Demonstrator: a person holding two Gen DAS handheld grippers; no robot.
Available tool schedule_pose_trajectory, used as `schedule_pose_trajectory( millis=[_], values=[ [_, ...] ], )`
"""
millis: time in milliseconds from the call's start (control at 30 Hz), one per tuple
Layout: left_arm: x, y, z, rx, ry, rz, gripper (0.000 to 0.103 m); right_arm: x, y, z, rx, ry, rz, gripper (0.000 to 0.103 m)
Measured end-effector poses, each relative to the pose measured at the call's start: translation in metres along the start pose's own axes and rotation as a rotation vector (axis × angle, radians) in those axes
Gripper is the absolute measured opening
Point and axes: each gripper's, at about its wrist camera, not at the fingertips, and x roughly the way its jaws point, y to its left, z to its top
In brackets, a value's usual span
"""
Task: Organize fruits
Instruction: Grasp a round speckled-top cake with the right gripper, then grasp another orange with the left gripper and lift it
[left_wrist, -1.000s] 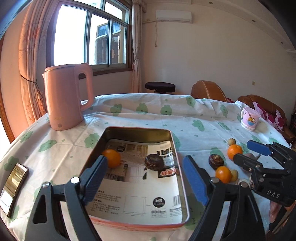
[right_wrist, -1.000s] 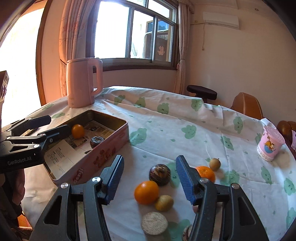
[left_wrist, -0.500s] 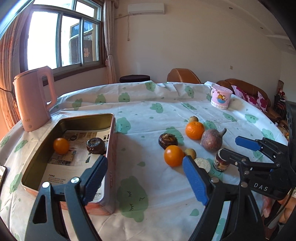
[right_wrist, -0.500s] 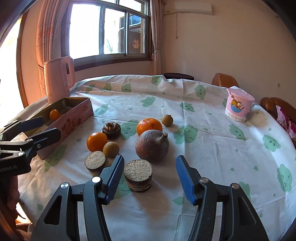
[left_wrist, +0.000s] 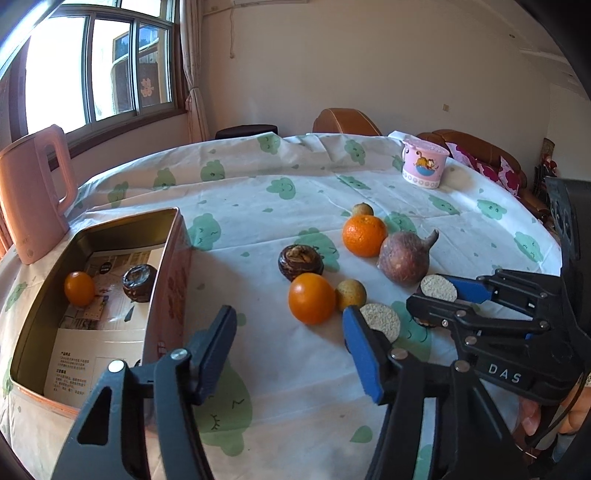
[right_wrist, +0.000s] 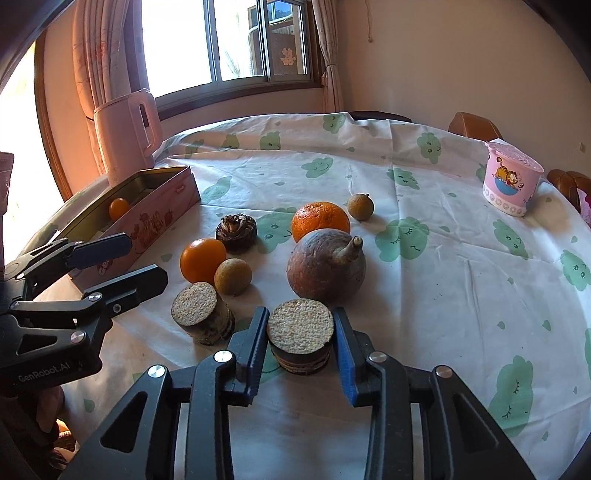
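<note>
My right gripper (right_wrist: 300, 347) is closing, and its blue pads press both sides of a short cut cylinder piece (right_wrist: 300, 332) with a grainy beige top, which stands on the cloth. A second such piece (right_wrist: 201, 314) stands to its left. Behind them lie a small orange (right_wrist: 202, 259), a tan fruit (right_wrist: 232, 276), a dark ridged fruit (right_wrist: 236, 228), a large orange (right_wrist: 320, 220) and a big brown stemmed fruit (right_wrist: 325, 271). My left gripper (left_wrist: 291, 350) is closing with only cloth between its fingers, just short of the small orange (left_wrist: 312, 302). The tin box (left_wrist: 177, 251) holds an orange (left_wrist: 78, 288) and a dark fruit (left_wrist: 139, 282).
A pink kettle (left_wrist: 29, 195) stands behind the tin at the left. A pink cartoon cup (left_wrist: 424, 166) sits at the far right of the round table. Another small tan fruit (left_wrist: 362, 209) lies beyond the large orange. Chairs stand behind the table.
Both views swung from the tin to the fruit cluster and came lower. The right jaws narrowed onto the cut cylinder piece. The left jaws narrowed too.
</note>
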Motion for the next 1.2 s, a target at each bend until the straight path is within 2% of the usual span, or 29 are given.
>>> schedule_pose_trajectory(
  millis=[233,333,467,533,567,600,767,1000,1200],
  values=[
    [0.022,-0.004,0.011,0.01,0.059,-0.033,0.055,-0.004,-0.008,-0.001,0.046,-0.014,0.023,0.036],
    [0.033,0.0,0.014,-0.021,0.113,-0.049,0.055,-0.004,-0.008,-0.001,0.049,-0.014,0.024,0.036],
    [0.04,0.002,0.017,-0.052,0.139,-0.052,0.055,-0.004,-0.007,-0.001,0.05,-0.016,0.019,0.036],
    [0.045,0.004,0.018,-0.066,0.156,-0.073,0.049,-0.003,-0.006,-0.001,0.04,-0.013,0.007,0.036],
    [0.048,0.004,0.017,-0.073,0.171,-0.097,0.033,-0.003,-0.005,0.0,0.034,-0.013,0.002,0.036],
    [0.048,0.004,0.017,-0.078,0.173,-0.101,0.033,-0.003,-0.004,-0.001,0.03,-0.015,-0.003,0.036],
    [0.037,0.005,0.01,-0.084,0.134,-0.112,0.032,-0.015,-0.003,-0.003,0.03,-0.091,-0.031,0.036],
    [0.022,0.002,0.007,-0.06,0.052,-0.078,0.032,-0.021,-0.002,-0.003,0.022,-0.133,-0.057,0.036],
    [0.013,0.009,0.007,-0.087,-0.003,-0.09,0.032,-0.029,0.001,-0.006,0.004,-0.192,-0.06,0.036]
  ],
)
